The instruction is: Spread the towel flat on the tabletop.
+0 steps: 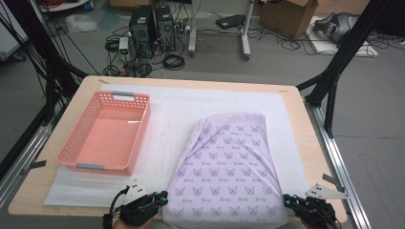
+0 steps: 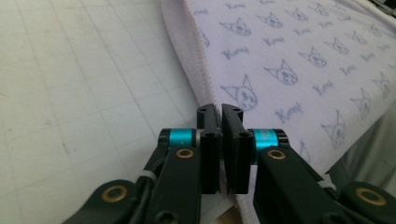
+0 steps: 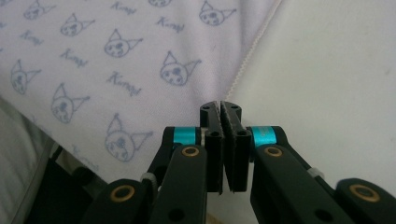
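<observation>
A lavender cloth [image 1: 229, 167] printed with small cat faces lies spread on the white mat [image 1: 172, 114], its near edge hanging over the table front. My left gripper [image 1: 161, 198] sits at the cloth's near left corner. In the left gripper view its jaws stand almost together, and the cloth's stitched hem [image 2: 198, 70] runs straight into my left gripper's [image 2: 219, 109] tips. My right gripper [image 1: 288, 200] is at the near right corner. My right gripper [image 3: 222, 106] has its jaws pressed together where the cloth's [image 3: 116, 60] hem meets them.
A pink plastic basket [image 1: 107, 131], with nothing in it, stands on the mat's left half. The wooden table [image 1: 305, 143] ends in a metal rail at the right. Computers, cables and boxes lie on the floor beyond the far edge.
</observation>
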`<state>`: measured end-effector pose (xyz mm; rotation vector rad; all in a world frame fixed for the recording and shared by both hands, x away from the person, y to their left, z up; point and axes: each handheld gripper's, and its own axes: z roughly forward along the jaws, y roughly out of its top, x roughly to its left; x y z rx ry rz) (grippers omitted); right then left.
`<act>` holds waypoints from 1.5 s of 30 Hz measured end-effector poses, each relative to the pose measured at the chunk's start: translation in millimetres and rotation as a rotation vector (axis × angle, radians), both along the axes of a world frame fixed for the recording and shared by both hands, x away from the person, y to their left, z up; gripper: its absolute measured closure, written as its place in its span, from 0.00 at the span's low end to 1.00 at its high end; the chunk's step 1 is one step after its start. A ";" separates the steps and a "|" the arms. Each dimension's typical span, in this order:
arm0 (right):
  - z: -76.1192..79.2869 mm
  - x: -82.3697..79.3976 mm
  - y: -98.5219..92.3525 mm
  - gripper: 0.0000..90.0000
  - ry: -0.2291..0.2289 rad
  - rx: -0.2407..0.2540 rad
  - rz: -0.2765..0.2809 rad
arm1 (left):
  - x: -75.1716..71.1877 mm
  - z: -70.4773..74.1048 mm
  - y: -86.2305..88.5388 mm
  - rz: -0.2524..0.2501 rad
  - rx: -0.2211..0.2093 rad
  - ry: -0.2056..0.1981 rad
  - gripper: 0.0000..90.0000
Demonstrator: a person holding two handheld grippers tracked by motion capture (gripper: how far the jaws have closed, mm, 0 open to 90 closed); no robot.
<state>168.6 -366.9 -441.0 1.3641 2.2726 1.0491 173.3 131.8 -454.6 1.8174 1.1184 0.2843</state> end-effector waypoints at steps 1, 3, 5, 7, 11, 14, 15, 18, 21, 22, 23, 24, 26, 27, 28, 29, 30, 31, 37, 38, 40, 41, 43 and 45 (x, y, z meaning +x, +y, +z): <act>0.2 -0.8 0.2 0.89 -0.007 0.006 -0.011 | 0.9 0.3 0.6 0.002 -0.015 -0.006 0.80; 1.4 -0.7 0.1 0.77 -0.029 0.015 -0.029 | 2.9 0.7 0.5 0.012 -0.027 -0.024 0.70; 1.9 0.3 0.3 0.73 -0.056 0.024 -0.032 | 5.5 1.4 -0.4 0.006 -0.031 -0.037 0.66; 1.9 1.7 2.0 0.69 -0.078 0.018 -0.032 | 8.0 2.2 -2.9 0.007 -0.041 -0.054 0.61; 2.2 9.1 6.8 0.66 -0.112 0.036 -0.040 | 15.0 4.8 -8.6 -0.020 -0.050 -0.086 0.59; 3.3 16.9 10.8 0.66 -0.122 0.044 -0.037 | 21.2 7.5 -10.0 -0.032 -0.049 -0.106 0.59; 3.8 20.2 12.9 0.66 -0.124 0.044 -0.030 | 23.5 8.8 -10.2 -0.033 -0.050 -0.109 0.58; 5.6 28.2 18.0 0.65 -0.132 0.036 -0.020 | 33.8 13.4 -9.2 -0.042 -0.055 -0.125 0.58; 8.2 35.6 20.7 0.65 -0.136 0.042 -0.026 | 49.3 18.0 -10.7 -0.052 -0.069 -0.131 0.56; 8.5 38.3 21.2 0.65 -0.137 0.045 -0.030 | 55.2 19.6 -11.8 -0.056 -0.069 -0.131 0.56; 8.6 40.9 21.3 0.65 -0.133 0.044 -0.032 | 61.4 21.2 -12.8 -0.063 -0.068 -0.131 0.56; 8.2 43.7 21.6 0.65 -0.132 0.046 -0.036 | 67.4 22.7 -14.1 -0.065 -0.070 -0.128 0.55; 7.7 49.6 22.2 0.65 -0.127 0.046 -0.038 | 79.3 25.4 -16.7 -0.072 -0.070 -0.127 0.55; 7.9 52.5 22.2 0.65 -0.129 0.044 -0.036 | 85.0 26.7 -18.3 -0.073 -0.071 -0.126 0.54; 8.4 55.5 22.6 0.65 -0.132 0.046 -0.036 | 90.9 27.9 -19.9 -0.077 -0.071 -0.127 0.54; 8.9 58.6 22.5 0.65 -0.138 0.044 -0.037 | 96.9 29.2 -21.9 -0.084 -0.076 -0.124 0.54; 10.0 61.0 23.0 0.65 -0.134 0.051 -0.042 | 103.0 30.5 -23.5 -0.088 -0.069 -0.124 0.54; 10.4 64.2 22.7 0.64 -0.141 0.051 -0.041 | 109.1 31.6 -25.7 -0.093 -0.069 -0.124 0.54; 10.6 81.4 24.7 0.61 -0.137 0.049 -0.045 | 143.9 37.1 -36.8 -0.107 -0.064 -0.150 0.52; 10.5 84.0 25.5 0.61 -0.135 0.053 -0.047 | 149.1 38.3 -37.6 -0.107 -0.064 -0.158 0.52; 9.9 89.1 26.4 0.60 -0.135 0.058 -0.049 | 159.7 40.9 -39.4 -0.104 -0.060 -0.157 0.53; 9.5 91.1 26.8 0.59 -0.134 0.060 -0.046 | 165.4 42.6 -40.6 -0.107 -0.051 -0.156 0.53; 8.1 93.5 27.8 0.59 -0.128 0.057 -0.043 | 176.0 46.5 -42.7 -0.108 -0.040 -0.155 0.53; 6.2 94.2 29.2 0.59 -0.119 0.056 -0.037 | 185.5 49.0 -44.6 -0.097 -0.045 -0.165 0.54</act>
